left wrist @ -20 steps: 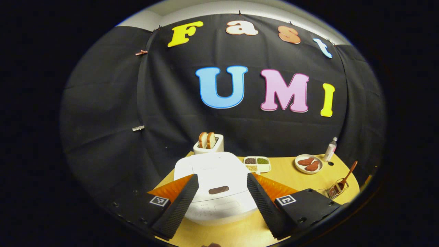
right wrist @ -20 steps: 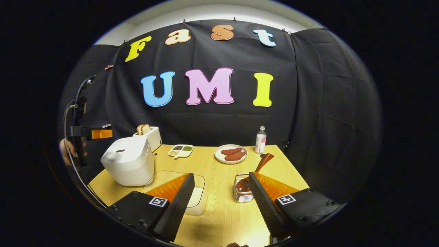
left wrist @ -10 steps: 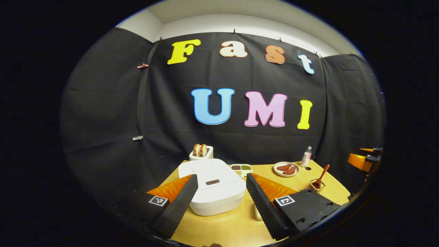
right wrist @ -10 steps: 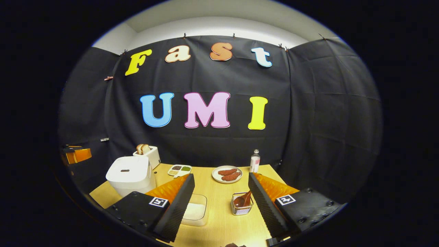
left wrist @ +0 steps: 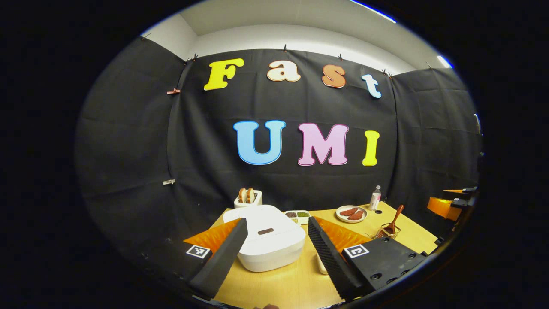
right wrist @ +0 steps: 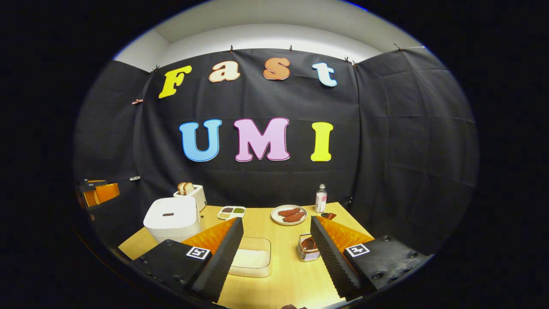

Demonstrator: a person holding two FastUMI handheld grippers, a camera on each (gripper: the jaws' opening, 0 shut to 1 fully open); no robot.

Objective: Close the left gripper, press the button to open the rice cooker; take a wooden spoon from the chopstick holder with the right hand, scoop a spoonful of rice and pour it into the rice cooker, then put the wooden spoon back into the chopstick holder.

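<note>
The tabletop (right wrist: pixel 274 296) carries, largest first, the white rice cooker (left wrist: pixel 268 242), which sits at its left end with the lid down; it looks rigid and heavy enough to stay put under a press, and the place to push is the small dark oval button (left wrist: pixel 265 231) on the lid, best met squarely with closed fingertips. Next is the clear container of rice (right wrist: pixel 251 262), near the front edge; it looks light and smooth-walled, so a scoop could slide it. The wire chopstick holder (right wrist: pixel 308 248) stands just right of it, light and easy to tip. The wooden spoon (left wrist: pixel 393 219) stands in the holder, stiff, light and fairly smooth; its free upper handle is the place to pinch. Both the left hand-held gripper (left wrist: pixel 274 253) and the right hand-held gripper (right wrist: pixel 276 257) have their jaws spread wide, holding nothing.
</note>
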